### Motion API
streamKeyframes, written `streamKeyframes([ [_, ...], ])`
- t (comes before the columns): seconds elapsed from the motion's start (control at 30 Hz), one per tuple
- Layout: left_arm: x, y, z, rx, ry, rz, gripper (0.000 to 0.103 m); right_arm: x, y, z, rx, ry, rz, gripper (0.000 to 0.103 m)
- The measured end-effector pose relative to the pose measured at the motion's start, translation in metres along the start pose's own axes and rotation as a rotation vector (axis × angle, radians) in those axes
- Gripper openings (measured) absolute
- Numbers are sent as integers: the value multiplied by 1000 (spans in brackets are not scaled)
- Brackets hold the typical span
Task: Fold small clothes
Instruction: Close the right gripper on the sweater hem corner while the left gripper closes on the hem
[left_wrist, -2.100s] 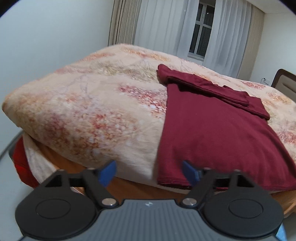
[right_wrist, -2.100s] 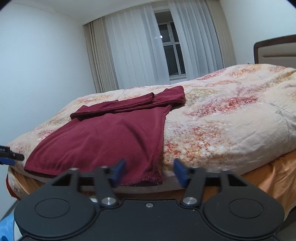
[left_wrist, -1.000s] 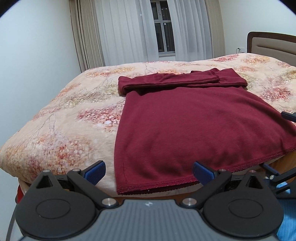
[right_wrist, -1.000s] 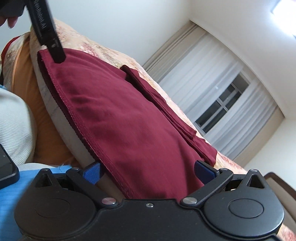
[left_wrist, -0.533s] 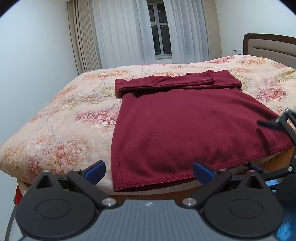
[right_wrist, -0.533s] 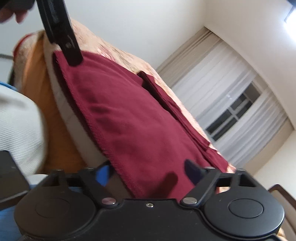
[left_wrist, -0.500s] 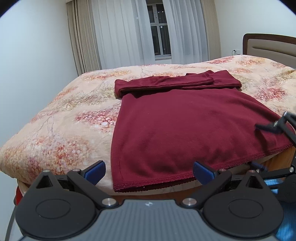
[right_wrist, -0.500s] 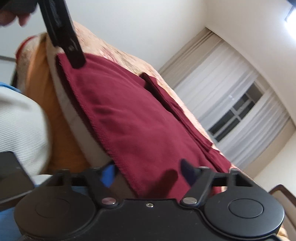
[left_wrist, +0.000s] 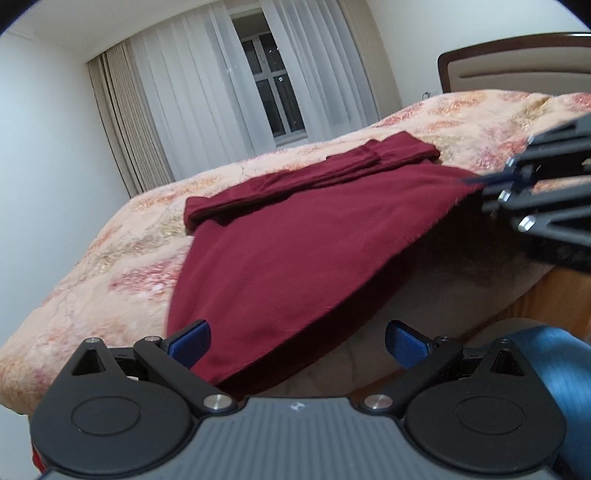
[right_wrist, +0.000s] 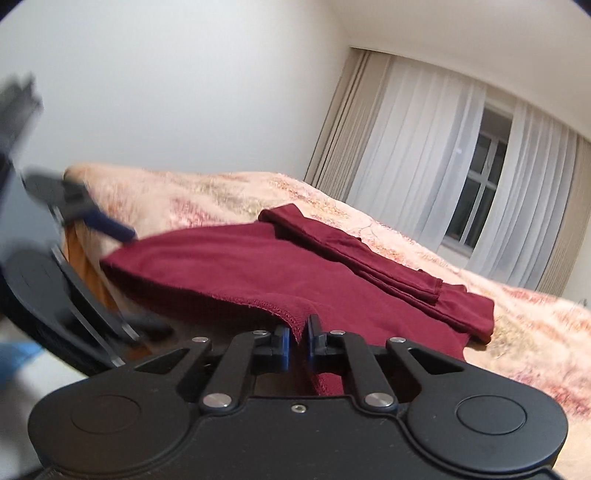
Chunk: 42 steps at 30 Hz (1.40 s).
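A dark red garment (left_wrist: 295, 240) lies spread on the bed, its sleeves folded across the far end. My right gripper (right_wrist: 300, 339) has its jaws closing, and its pads pinch the near hem corner of the garment (right_wrist: 240, 266), holding it lifted off the blanket. In the left wrist view the right gripper (left_wrist: 484, 181) shows at the right edge with the raised cloth. My left gripper (left_wrist: 297, 343) is open at the other near corner, with the hem lying between its blue pads (left_wrist: 188, 341), closest to the left one and not pressed.
The bed has a peach floral blanket (left_wrist: 110, 266) and an orange edge (left_wrist: 554, 295) below it. A headboard (left_wrist: 517, 62) stands at the right, a curtained window (left_wrist: 273, 99) behind. A blue sleeve (left_wrist: 554, 354) is at the lower right.
My right gripper has shut on the hem corner and risen, lifting that side of the garment. My left gripper has rolled and come in low to the other corner, still open.
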<state>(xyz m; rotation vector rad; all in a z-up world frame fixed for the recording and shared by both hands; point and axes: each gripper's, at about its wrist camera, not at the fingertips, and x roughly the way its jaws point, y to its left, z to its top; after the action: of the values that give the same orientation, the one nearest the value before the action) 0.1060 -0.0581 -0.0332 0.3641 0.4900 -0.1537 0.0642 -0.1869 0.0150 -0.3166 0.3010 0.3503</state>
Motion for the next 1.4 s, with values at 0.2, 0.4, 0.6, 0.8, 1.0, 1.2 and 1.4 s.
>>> streamKeyframes([
  [0.2,19,-17,10,49,-26,96,103,-3,-7,3,1,0,7,10],
  [0.4,6,6,9,74,-37,146,101,3,5,-13,-55,40,-1,18],
  [0.6,0,31,17,-29,58,98,99,21,27,-30,-137,97,-38,57],
  [0.8,-1,35,25,-42,60,95,98,38,41,-41,-252,116,-133,75],
  [1.0,-3,33,31,-20,45,103,98,38,30,-46,-230,87,-268,74],
  [1.2,-1,30,27,29,45,130,98,24,6,-46,-80,59,-295,64],
  [1.4,-6,25,5,139,17,256,98,15,-6,-53,-77,54,-329,61],
])
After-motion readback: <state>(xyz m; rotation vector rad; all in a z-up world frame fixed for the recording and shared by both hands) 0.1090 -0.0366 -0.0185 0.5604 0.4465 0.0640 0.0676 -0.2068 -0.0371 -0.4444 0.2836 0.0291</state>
